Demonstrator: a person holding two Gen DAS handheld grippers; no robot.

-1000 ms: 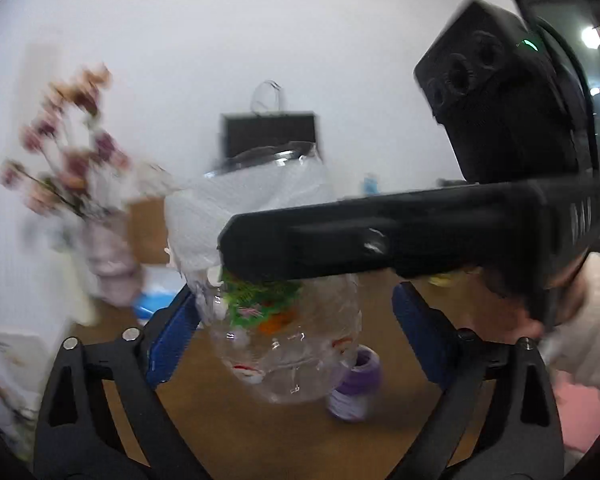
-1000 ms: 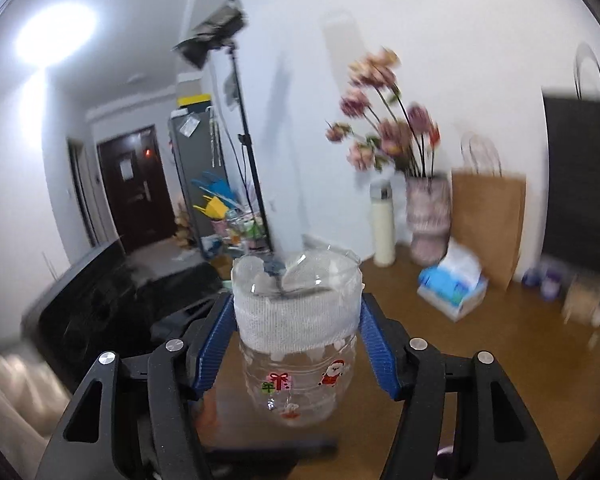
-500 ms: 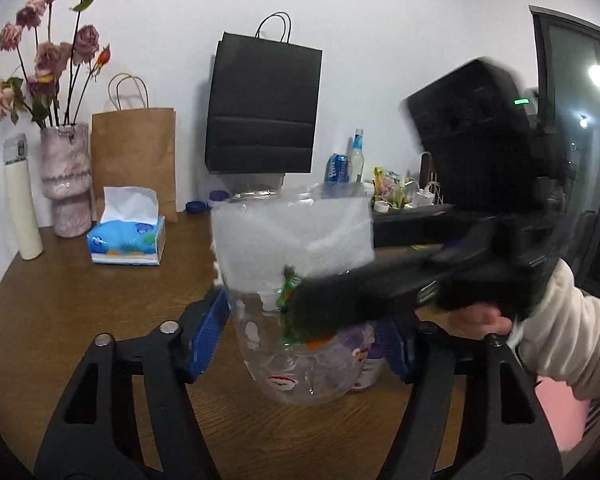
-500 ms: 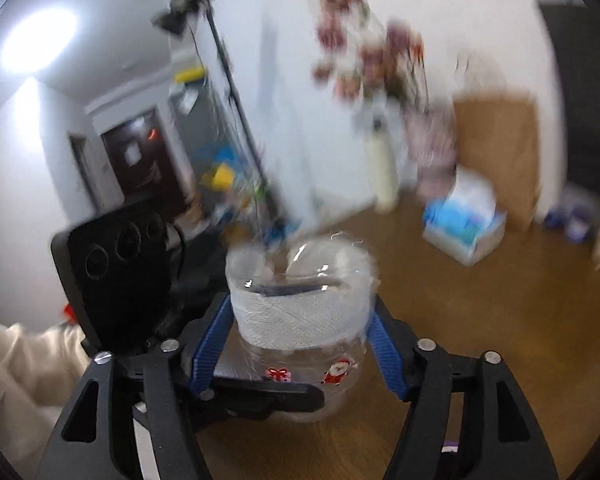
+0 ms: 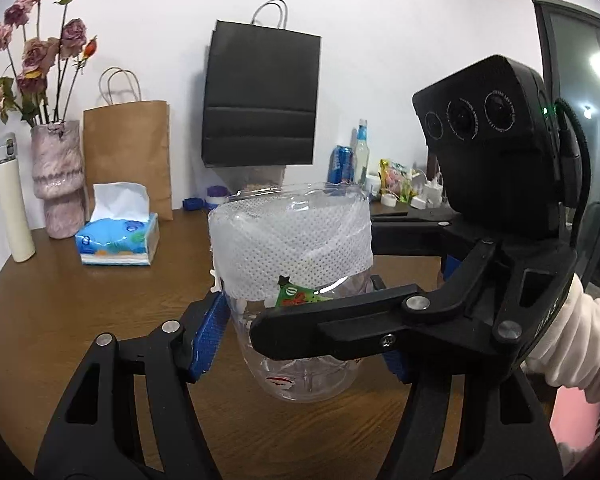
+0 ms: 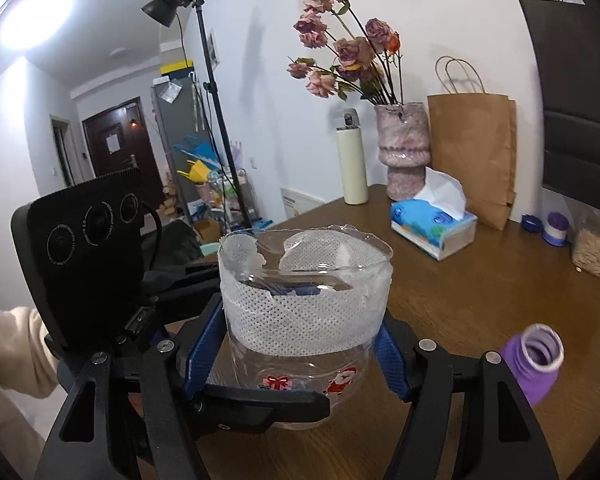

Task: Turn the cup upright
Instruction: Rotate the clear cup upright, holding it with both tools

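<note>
The cup (image 5: 292, 264) is a clear plastic tub with a white mesh band and Christmas stickers. It stands upright, mouth up, base on the brown table (image 5: 60, 304). My left gripper (image 5: 300, 336) has its blue pads against the cup's sides. My right gripper (image 6: 300, 356) also clamps the cup (image 6: 304, 312) from the other side, its black finger crossing the left wrist view (image 5: 340, 320).
A tissue box (image 5: 118, 240), pink vase with dried flowers (image 5: 58, 180), white flask (image 5: 14, 200), brown bag (image 5: 128, 152) and black bag (image 5: 260, 96) stand at the back. A purple bottle (image 6: 534, 364) lies on its side right of the cup. Cans and clutter (image 5: 364, 160) sit far right.
The cup has come down from mid-air and now rests on the table. Both grippers moved with it and the views have steadied.
</note>
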